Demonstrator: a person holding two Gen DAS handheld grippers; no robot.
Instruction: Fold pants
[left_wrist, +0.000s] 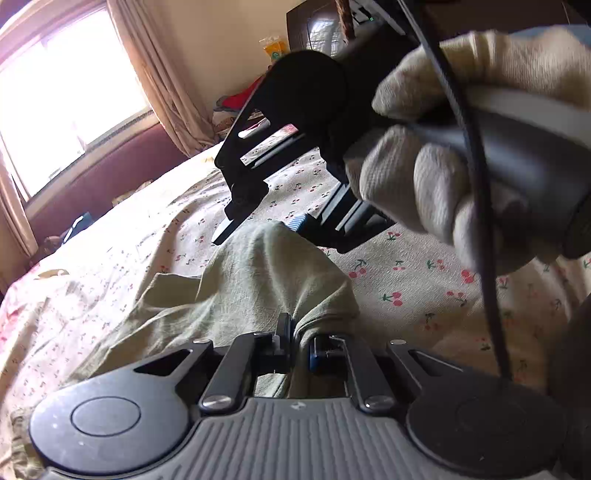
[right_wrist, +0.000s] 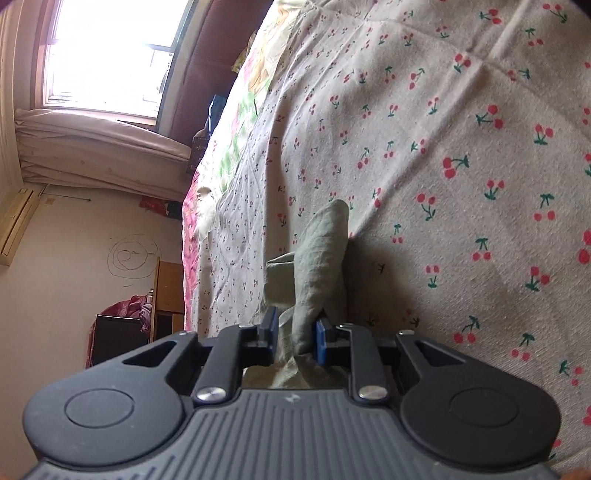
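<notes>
Basically soft goods here: pants (left_wrist: 236, 288) are thin pale-green woven fabric, light, limp, zero stiffness, creased all over. They lie on the bed (left_wrist: 406, 280) (cherry-print sheet), centre to lower left of the left wrist view, bunched rather than flat.

Left gripper (left_wrist: 299, 347): clenched on a gathered ridge of the pants, fabric pinched between the pads at bottom centre of frame.

Right gripper (right_wrist: 295, 339): jaws part-way apart, a fold of the same cloth standing between them. Right-hand pad looks to touch the fabric, left one shows a gap, so likely not clamping; grip there reads as released or releasing. In the left wrist view it sits upper centre, held by a gloved hand (left_wrist: 443, 177), tips just over the far end of the fabric ridge.

Handling judgement: cloth will drape and sag from any pinch pt, won't hold shape, low slip risk vs rubber pads but multi-layer bunches can shed a layer. Best hold: hem or waistband edges/corners, two pts well apart, keep tension between them so the fold line stays straight. No fragility concern.
</notes>
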